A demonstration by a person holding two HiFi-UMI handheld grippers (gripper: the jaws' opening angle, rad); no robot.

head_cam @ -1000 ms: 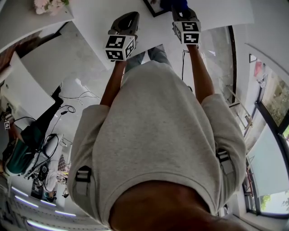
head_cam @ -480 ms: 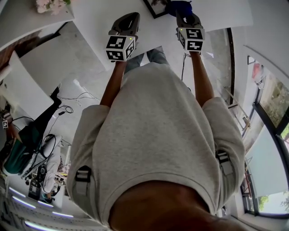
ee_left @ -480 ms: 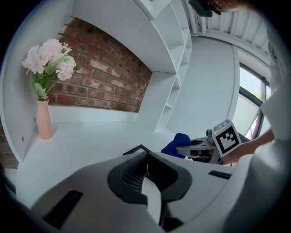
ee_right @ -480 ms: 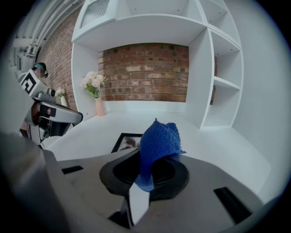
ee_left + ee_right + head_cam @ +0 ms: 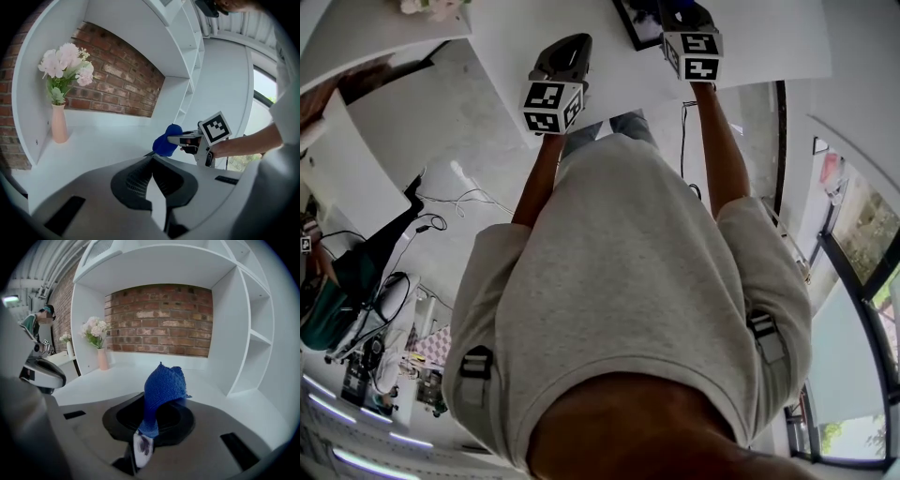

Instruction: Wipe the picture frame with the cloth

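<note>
In the head view the dark picture frame (image 5: 636,22) lies on the white shelf surface at the top edge. My right gripper (image 5: 680,11) reaches in beside it, mostly hiding what it holds. The right gripper view shows this gripper (image 5: 147,426) shut on a blue cloth (image 5: 163,387) that stands bunched above the jaws. From the left gripper view, the cloth (image 5: 165,139) sits at the tip of the right gripper (image 5: 180,139), just above a dark edge of the frame (image 5: 148,153). My left gripper (image 5: 152,161) is shut and holds nothing; it hovers left of the frame (image 5: 572,45).
A pink vase of flowers (image 5: 58,127) stands at the left of the shelf (image 5: 108,136), against a brick back wall (image 5: 159,319). White side shelves (image 5: 260,338) rise on the right. Another person (image 5: 337,300) stands away at the left.
The right gripper with the cloth has moved farther up and over toward the frame. The left gripper has barely shifted.
</note>
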